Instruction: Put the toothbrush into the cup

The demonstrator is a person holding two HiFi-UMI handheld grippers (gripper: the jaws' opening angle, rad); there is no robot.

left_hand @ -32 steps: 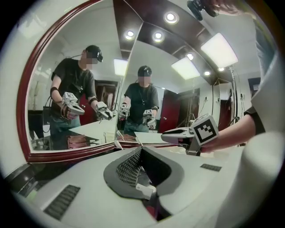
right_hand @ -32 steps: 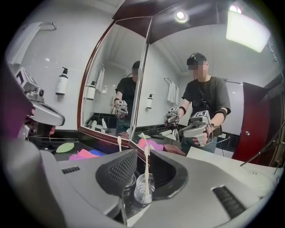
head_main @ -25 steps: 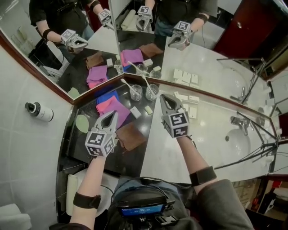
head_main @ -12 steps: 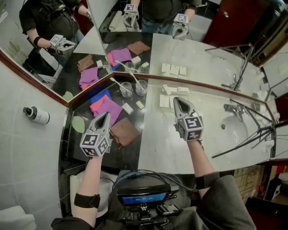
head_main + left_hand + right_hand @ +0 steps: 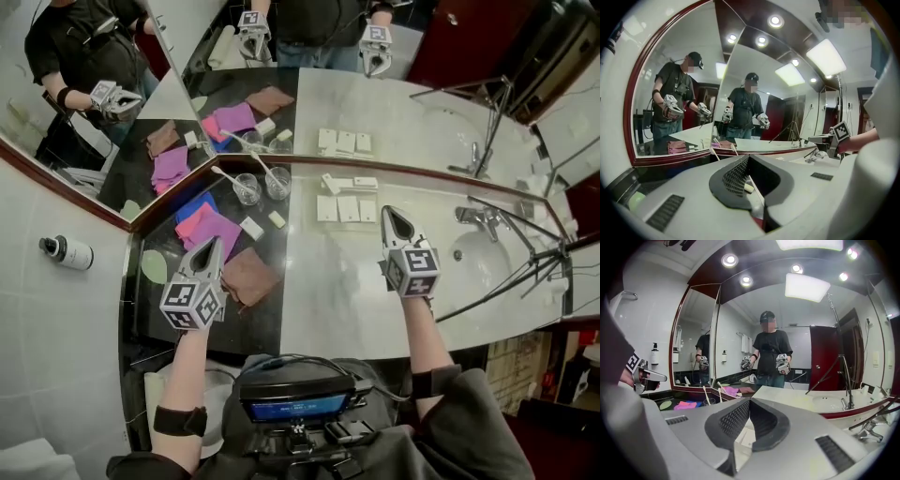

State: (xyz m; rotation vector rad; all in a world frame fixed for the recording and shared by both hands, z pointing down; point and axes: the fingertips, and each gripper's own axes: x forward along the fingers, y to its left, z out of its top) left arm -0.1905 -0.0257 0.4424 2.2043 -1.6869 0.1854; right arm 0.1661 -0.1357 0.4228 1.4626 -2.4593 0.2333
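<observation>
Two clear glass cups (image 5: 247,188) (image 5: 277,182) stand on the dark counter by the mirror, and a white toothbrush (image 5: 228,177) (image 5: 264,169) leans in each. In the right gripper view the brushes (image 5: 705,395) rise at the left. My left gripper (image 5: 210,246) hovers over the dark counter, short of the cups, shut and empty. My right gripper (image 5: 391,215) is shut with nothing in it, over the pale marble well to the right of the cups. Between the left gripper's (image 5: 749,183) closed jaws only the counter shows.
Pink cloth (image 5: 208,228), blue cloth (image 5: 192,206) and brown cloth (image 5: 246,277) lie by the left gripper, with small soap bars (image 5: 250,228) and a green dish (image 5: 155,266). White packets (image 5: 348,208) lie ahead of the right gripper. Tap (image 5: 473,217) and basin (image 5: 478,253) are at right.
My right gripper has swung to the right along the counter, away from the cups and towards the basin. The left gripper has stayed near the brown cloth.
</observation>
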